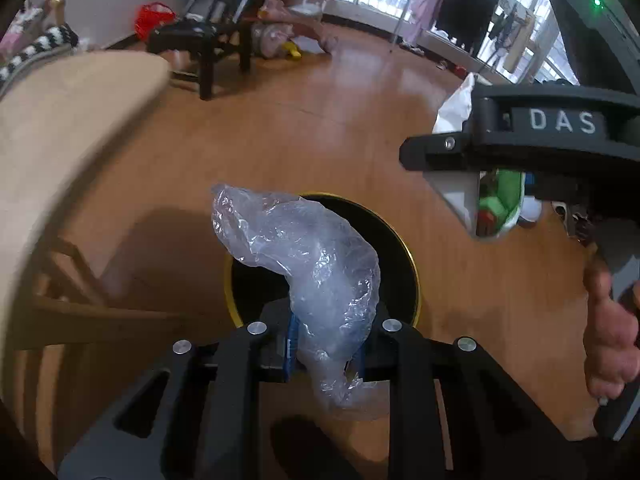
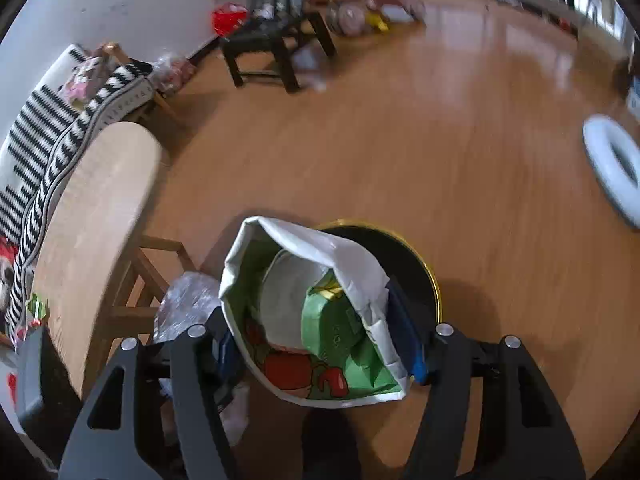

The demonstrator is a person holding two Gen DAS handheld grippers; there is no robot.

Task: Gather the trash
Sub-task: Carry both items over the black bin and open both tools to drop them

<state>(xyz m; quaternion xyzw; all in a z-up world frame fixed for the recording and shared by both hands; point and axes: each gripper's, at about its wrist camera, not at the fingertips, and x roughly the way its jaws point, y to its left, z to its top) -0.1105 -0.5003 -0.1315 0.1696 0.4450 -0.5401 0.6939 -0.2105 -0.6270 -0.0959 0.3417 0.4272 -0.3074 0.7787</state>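
Observation:
My left gripper (image 1: 326, 354) is shut on a crumpled clear plastic bag (image 1: 308, 256) and holds it above a round black bin with a gold rim (image 1: 414, 264) on the wooden floor. My right gripper (image 2: 324, 344) is shut on a crushed white paper cup with green and red print (image 2: 320, 320), held over the same bin (image 2: 424, 264). In the left wrist view the right gripper (image 1: 486, 196) shows at the right with the cup (image 1: 500, 204). The plastic bag (image 2: 188, 304) shows at the left in the right wrist view.
A light wooden table (image 1: 60, 140) stands to the left, also in the right wrist view (image 2: 96, 216). A black stool (image 1: 204, 40) and clutter stand at the far wall. A striped cloth (image 2: 52, 148) lies beside the table. A white ring (image 2: 612, 168) lies on the floor at the right.

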